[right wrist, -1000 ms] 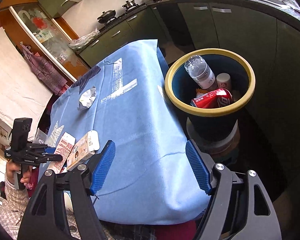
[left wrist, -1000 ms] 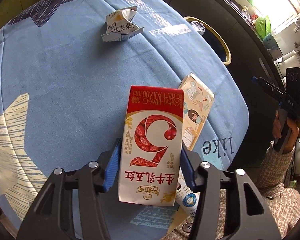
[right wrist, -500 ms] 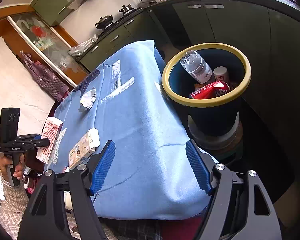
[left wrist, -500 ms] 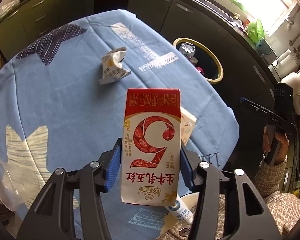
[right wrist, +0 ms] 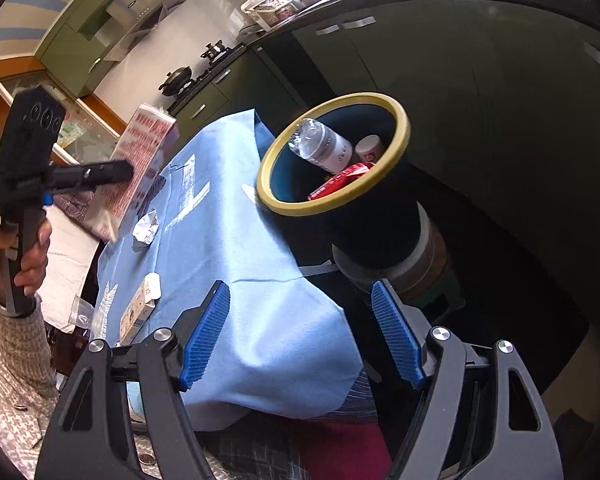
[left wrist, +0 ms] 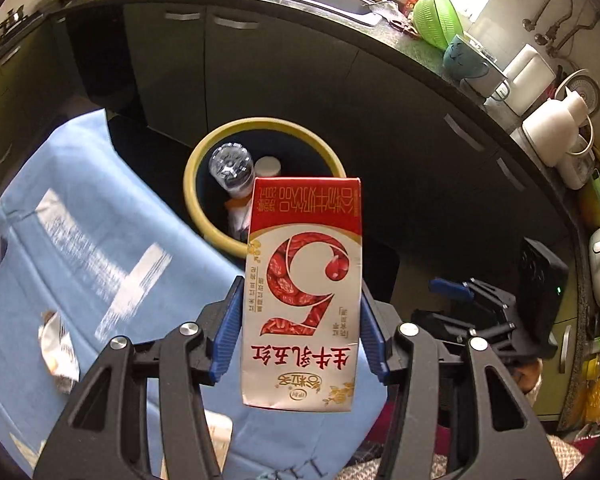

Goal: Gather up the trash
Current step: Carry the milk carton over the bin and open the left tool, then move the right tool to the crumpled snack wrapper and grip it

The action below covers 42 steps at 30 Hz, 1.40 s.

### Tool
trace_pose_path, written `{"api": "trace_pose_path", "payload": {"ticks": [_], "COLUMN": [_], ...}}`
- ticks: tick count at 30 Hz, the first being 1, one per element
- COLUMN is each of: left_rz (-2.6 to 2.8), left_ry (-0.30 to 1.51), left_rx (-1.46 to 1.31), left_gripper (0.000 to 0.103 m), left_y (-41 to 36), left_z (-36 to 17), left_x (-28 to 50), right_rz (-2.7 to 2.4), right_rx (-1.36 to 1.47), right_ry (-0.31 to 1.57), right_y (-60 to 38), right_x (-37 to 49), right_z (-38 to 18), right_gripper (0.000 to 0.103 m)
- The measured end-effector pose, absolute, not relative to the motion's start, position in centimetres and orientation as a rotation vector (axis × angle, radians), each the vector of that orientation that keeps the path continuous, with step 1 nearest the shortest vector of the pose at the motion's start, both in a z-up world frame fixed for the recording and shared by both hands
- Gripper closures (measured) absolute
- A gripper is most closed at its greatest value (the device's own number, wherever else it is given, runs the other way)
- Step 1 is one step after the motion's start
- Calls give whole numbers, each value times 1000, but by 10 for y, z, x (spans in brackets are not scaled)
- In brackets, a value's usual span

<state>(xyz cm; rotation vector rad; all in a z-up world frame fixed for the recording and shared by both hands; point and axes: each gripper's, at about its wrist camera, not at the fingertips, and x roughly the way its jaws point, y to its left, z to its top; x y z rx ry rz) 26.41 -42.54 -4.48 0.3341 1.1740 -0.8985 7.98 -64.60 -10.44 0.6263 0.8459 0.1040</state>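
Since a second ago the left gripper point(left wrist: 300, 332), clamped on the glossy red-and-white carton point(left wrist: 302, 292), has swung from tablecloth to the yellow-rimmed bin point(left wrist: 204, 156), perhaps over it. The right gripper point(right wrist: 300, 332) gapes empty.

The left wrist camera sits just behind its own gripper point(left wrist: 302, 320) and looks steeply down past the table's far edge into the yellow-rimmed bin point(left wrist: 196, 168), with the kitchen counter point(left wrist: 340, 16) beyond. The right wrist camera looks less steeply down over the near corner of the blue tablecloth point(right wrist: 236, 240), toward the stove wall. Both views share the bin and cloth (each also catches the other gripper at its side).
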Motion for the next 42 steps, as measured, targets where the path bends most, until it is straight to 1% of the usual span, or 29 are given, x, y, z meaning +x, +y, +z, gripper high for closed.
{"api": "trace_pose_path", "payload": {"ticks": [4,9,10,11,15,19,21,25,27,28,31,36,39,42], "left_rz": [-886,-836,-822,-805,-803,-807,-793,-764,-733,-715,-640,-474,-414,-382], "left_ry": [1195,1220,1216,1209,1180,1077,1008,890,855,845,817,791,796,792], "left_rx": [378,370,367,364,330,322,297,222,185,163,96,50,23,14], "left_gripper": [52,51,49,45,40,36,30,24,18,17,17,15,15,15], "left_y": [-490,-540,-544,-548,-535,-490,-458,-373,-326,-302,-231,-139,-103,-80], "left_z": [-73,-114,-119,-121,-106,-58,-28,26,42,47,50,29,17,9], "left_x": [293,333,339,344,347,315,290,232,207,197,170,129,115,107], "right_rz": [50,3,-4,-9,5,45,76,172,240,279,385,528,555,546], "right_rx": [667,720,727,732,730,695,656,527,449,408,279,127,74,81], "right_ry": [842,850,855,859,863,861,861,870,875,877,884,939,1000,1070], "right_y": [-671,-693,-696,-697,-697,-686,-676,-638,-612,-596,-543,-446,-394,-358], "right_x": [61,46,45,45,48,61,71,99,115,124,154,214,252,290], "right_z": [-113,-128,-131,-133,-133,-125,-117,-90,-72,-63,-40,-23,-26,-34], "right_gripper": [30,29,29,29,29,29,29,29,29,29,29,29,30,31]}}
